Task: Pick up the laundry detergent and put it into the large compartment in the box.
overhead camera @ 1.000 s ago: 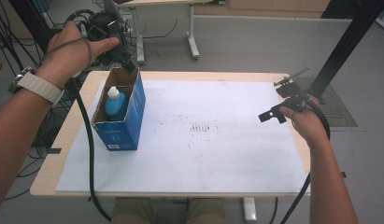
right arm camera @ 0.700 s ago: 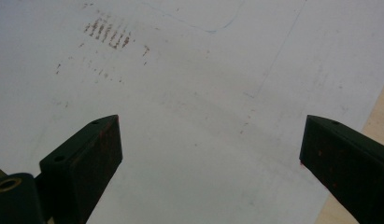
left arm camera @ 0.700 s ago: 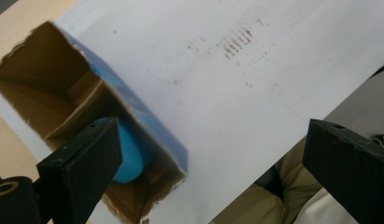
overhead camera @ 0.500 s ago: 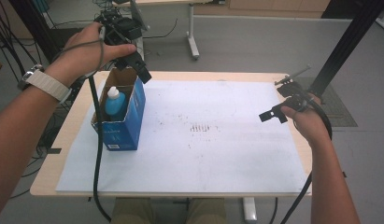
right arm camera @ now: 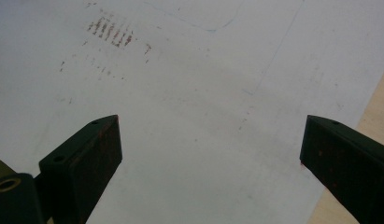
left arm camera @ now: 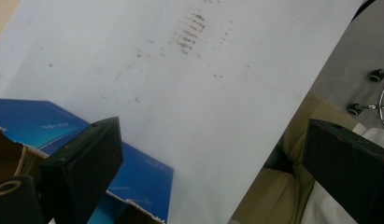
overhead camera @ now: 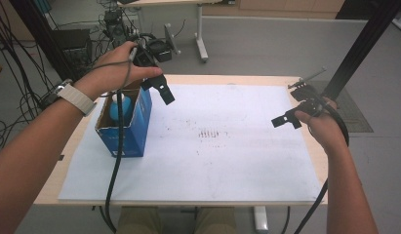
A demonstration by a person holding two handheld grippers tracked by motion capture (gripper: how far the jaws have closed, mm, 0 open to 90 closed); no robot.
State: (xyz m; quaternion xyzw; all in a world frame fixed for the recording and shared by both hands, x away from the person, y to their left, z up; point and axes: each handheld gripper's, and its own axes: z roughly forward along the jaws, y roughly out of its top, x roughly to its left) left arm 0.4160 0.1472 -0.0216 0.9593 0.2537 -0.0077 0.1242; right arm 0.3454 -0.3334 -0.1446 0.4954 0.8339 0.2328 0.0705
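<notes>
Left gripper (overhead camera: 161, 90), jaws spread and empty, hangs upper left of frame just right of the open blue cardboard box (overhead camera: 134, 129). Light-blue bottle (overhead camera: 121, 106) inside, partly hidden by hand. Right gripper (overhead camera: 286, 119), jaws spread, over worktop's (overhead camera: 247, 80) right edge; white sheet (overhead camera: 227, 161) btwn them bare.

A lab: paper-covered table (overhead camera: 266, 161), cable tangles (overhead camera: 12, 44) and equipment (overhead camera: 71, 41) on grey floor.

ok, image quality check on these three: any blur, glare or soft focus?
High view: even light, no glare, slightly soft; left gripper and blue box readable. Left gripper view: near jaws soft and dark, white sheet sharper. Right gripper view: jaws dark with little detail, sheet marks legible, no hard shadows.
</notes>
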